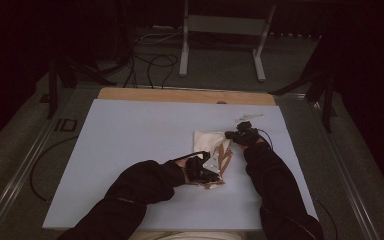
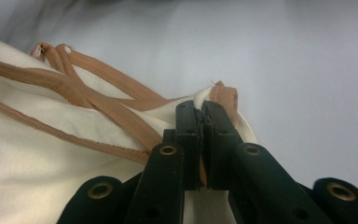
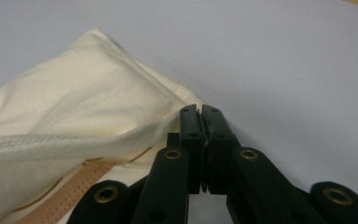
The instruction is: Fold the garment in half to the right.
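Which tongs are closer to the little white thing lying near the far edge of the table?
Right. The right tongs pinch the cream cloth just below the white thing; the left tongs grip the cloth's nearer end.

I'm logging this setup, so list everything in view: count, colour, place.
cloth bag: one, cream with tan-brown straps, middle of the table, held at two edges.
small pale item: one, whitish, beyond the bag; too small to identify.
table: one, light blue-grey top with a wooden far edge.
metal stand: one, grey, on the floor behind.
cables: several, black, on the floor.
left claw: black, shut on the bag's strap corner.
right claw: black, shut on the bag's seamed edge.
sleeves: two, black.
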Motion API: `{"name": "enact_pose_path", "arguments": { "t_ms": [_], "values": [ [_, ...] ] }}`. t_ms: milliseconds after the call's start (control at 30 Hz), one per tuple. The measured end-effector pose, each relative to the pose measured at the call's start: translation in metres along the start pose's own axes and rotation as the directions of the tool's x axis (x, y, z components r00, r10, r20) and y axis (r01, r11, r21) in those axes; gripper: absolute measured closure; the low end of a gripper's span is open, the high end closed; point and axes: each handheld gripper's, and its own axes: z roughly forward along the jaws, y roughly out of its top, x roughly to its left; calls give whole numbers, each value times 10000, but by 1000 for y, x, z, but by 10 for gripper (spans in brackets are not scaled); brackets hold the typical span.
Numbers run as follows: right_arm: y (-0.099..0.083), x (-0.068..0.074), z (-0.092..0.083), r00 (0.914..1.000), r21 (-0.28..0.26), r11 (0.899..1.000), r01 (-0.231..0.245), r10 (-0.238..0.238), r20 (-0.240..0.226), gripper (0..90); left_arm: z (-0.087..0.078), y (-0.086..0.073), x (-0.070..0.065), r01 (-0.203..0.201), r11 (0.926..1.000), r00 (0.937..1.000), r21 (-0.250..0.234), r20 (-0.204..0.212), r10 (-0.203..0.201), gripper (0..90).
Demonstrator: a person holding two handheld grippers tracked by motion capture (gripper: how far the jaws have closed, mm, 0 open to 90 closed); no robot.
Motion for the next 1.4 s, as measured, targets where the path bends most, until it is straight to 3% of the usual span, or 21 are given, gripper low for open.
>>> {"name": "enact_pose_path", "arguments": {
  "t_ms": [467,900,967,1033,1067,1167,1300,1367,1400],
  "values": [
    [14,-3,2,9996,-197,9998,53,-48,274,882,0,4,2,252,9994,9991,-254,-326,-260,868],
    [6,-5,13,9989,289,9994,-195,182,440,872,9,4,3,705,9975,9970,-62,-330,-707,838],
    [8,-4,12,9987,368,9992,-178,160,482,817,7,4,3,772,9968,9965,-195,-318,-778,807],
    [9,-4,10,9990,376,9991,-213,198,412,798,6,4,2,802,9964,9963,-292,-301,-811,725],
    [10,-3,6,9991,300,9992,-246,236,347,726,3,5,2,909,9948,9952,-462,-329,-925,677],
    [13,-2,-1,9992,233,9993,-293,286,287,657,-5,5,-1,882,9935,9947,-715,-468,-917,568],
    [16,2,-13,9989,73,9990,-446,445,141,551,-20,3,-4,1173,9846,9901,-1298,-619,-1262,426],
    [17,4,-17,9991,34,9991,-411,410,120,546,-23,2,-4,1235,9823,9890,-1405,-633,-1334,352],
    [18,9,-24,9993,-37,9994,-357,357,75,531,-31,0,-5,1478,9754,9852,-1634,-621,-1597,288]
  ]
}}
